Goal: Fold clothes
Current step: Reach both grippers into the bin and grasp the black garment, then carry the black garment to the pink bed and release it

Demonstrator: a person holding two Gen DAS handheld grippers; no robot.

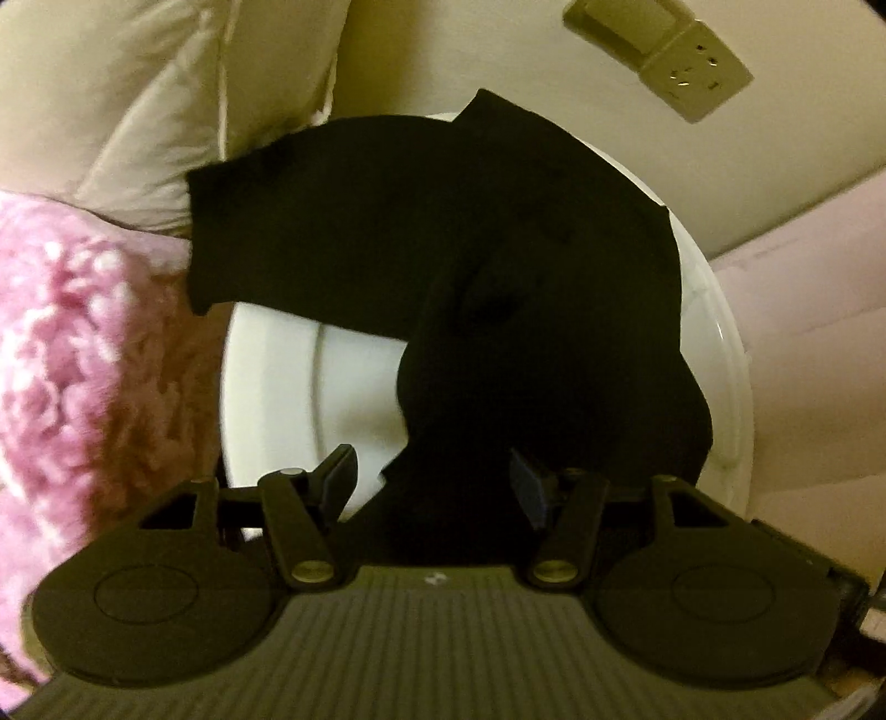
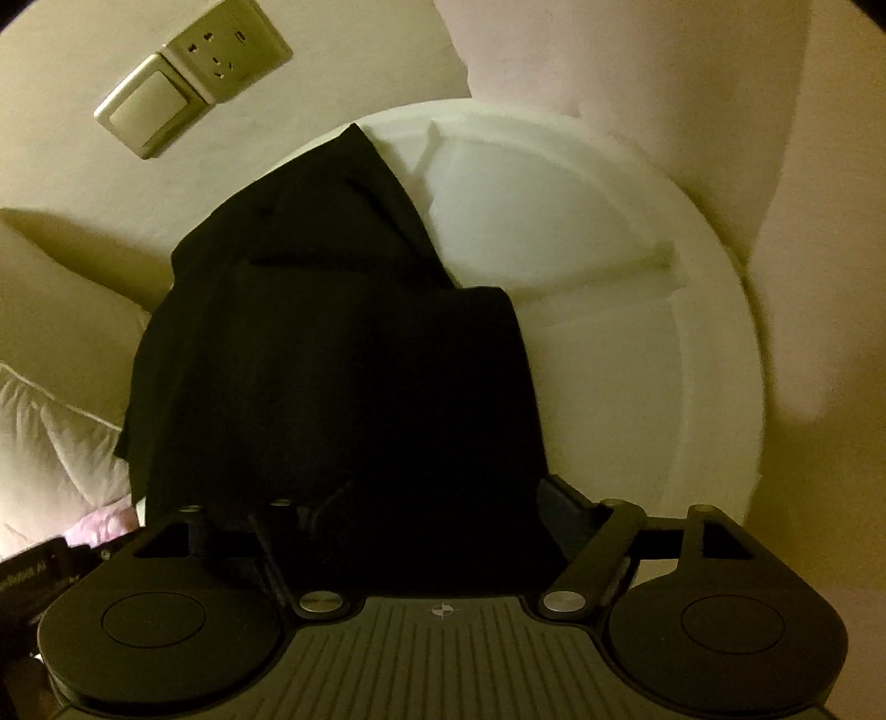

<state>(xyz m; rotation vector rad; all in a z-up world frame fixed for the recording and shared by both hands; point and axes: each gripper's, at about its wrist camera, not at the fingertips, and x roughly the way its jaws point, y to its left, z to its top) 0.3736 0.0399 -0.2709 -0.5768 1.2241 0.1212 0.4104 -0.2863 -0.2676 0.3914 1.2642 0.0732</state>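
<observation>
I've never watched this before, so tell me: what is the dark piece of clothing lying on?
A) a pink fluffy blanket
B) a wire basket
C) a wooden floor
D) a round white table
D: the black garment is spread over a round white table, whose curved rim shows around the cloth in both wrist views; part of the cloth hangs past the rim.

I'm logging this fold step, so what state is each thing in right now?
Garment: black, crumpled, draped on the table, one end overhanging the left edge.
Left claw: open, fingers either side of a bunched part of the cloth.
Right claw: mostly hidden by cloth; open or shut cannot be told.
Table: white, round, partly covered.
Wall switch: position unclear.
Socket: nothing plugged in.
</observation>
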